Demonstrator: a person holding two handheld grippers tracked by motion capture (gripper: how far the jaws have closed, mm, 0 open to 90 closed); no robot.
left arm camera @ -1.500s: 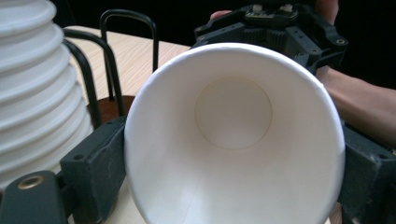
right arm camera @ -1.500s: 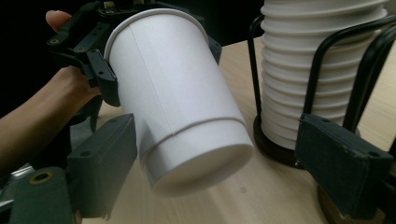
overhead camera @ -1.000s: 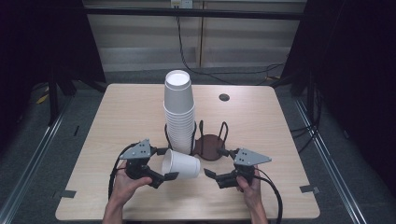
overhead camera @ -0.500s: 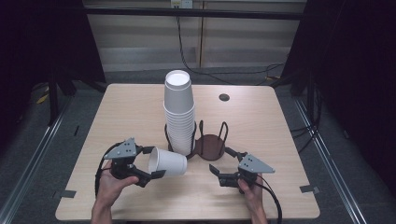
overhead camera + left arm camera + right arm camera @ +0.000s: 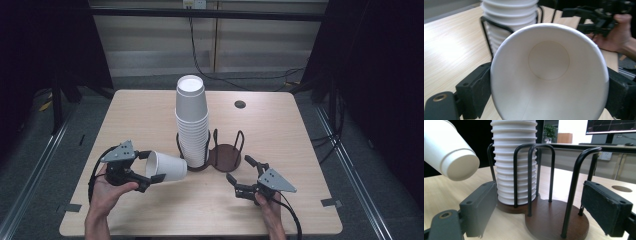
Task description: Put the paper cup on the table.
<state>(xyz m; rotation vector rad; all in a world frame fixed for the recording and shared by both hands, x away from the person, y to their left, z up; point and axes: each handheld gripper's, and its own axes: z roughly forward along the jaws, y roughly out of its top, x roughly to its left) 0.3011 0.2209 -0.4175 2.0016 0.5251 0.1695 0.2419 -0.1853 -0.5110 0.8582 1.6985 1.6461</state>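
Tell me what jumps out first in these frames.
The tall stack of white paper cups stands in one bay of a black wire cup holder at mid-table; the bay beside it is empty. Next, a single paper cup lies on its side clamped at the rim in the left gripper, just left of the holder, its base toward the stack. The right gripper sits open near the empty bay, holding nothing.

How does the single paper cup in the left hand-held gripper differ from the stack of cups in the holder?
The single paper cup lies on its side, gripped near its rim; the stack of cups stands upright, mouth down. The single cup is held above the table; the stack sits inside the holder's wire loops. Both are plain white paper.
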